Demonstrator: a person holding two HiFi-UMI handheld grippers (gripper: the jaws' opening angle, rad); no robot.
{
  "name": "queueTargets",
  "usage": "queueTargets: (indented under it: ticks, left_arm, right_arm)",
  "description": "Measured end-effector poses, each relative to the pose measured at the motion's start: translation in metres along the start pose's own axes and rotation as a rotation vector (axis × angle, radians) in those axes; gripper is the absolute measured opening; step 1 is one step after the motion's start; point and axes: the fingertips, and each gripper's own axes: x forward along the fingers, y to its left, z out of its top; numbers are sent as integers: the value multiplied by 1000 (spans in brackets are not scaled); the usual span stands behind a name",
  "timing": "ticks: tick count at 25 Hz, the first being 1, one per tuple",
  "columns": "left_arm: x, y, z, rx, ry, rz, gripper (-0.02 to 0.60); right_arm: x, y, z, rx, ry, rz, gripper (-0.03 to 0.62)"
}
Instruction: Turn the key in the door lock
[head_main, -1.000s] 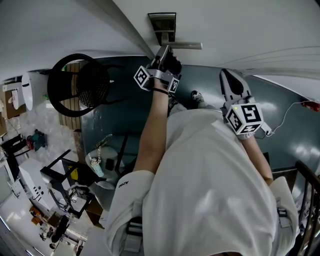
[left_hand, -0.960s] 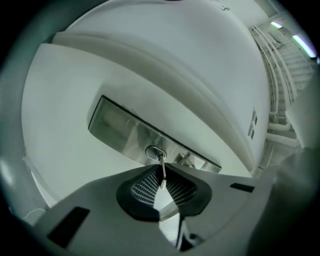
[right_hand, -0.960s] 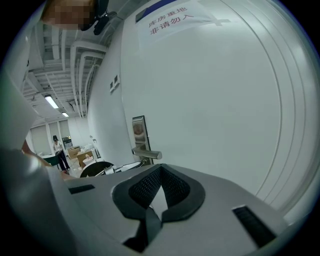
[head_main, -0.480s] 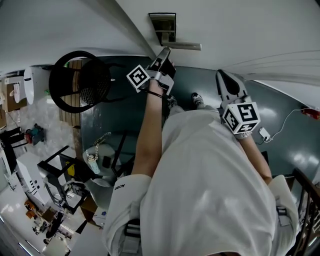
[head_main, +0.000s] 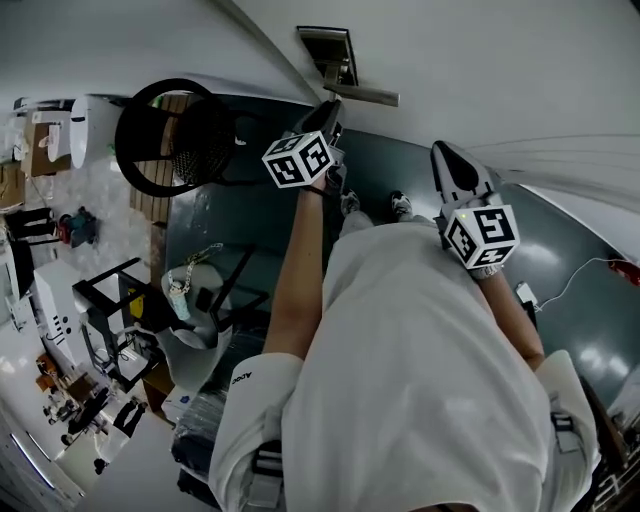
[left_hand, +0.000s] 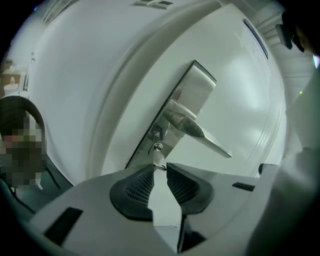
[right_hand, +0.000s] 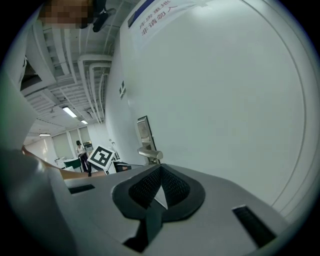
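**At the lock plate: left gripper easing its hold on the key**

Low centre of the left gripper view: key sits in the keyhole at the bottom end of the lock plate, just below the lever handle. The left gripper has its jaw tips either side of the key's head. Its jaws have just been opening. The gap is now narrow, the key is between the tips, and the pads do not appear to press on it. The cylinder carries the key, not the gripper.

My reading: the grip is slackened either to take a fresh hold for more turn or because the turn is done. Whether the bolt is thrown cannot be told.

Right of the head view: right gripper is well apart from the lock, facing bare door. Its jaws are closed tip to tip with nothing between them. It is probably held aside to keep clear, as one gripper is enough for this job.
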Motion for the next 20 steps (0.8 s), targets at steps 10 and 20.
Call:
queueTargets:
  ticks: [10,20]
  left_arm:
    - [-11,0,-12,456,39,406,123]
    - [20,2,-5,973,249,699,126]
  right_arm:
    - [-7,-24,-7,-14,23,97,-8]
    - [-11,-34,-13,-17,44,129,-8]
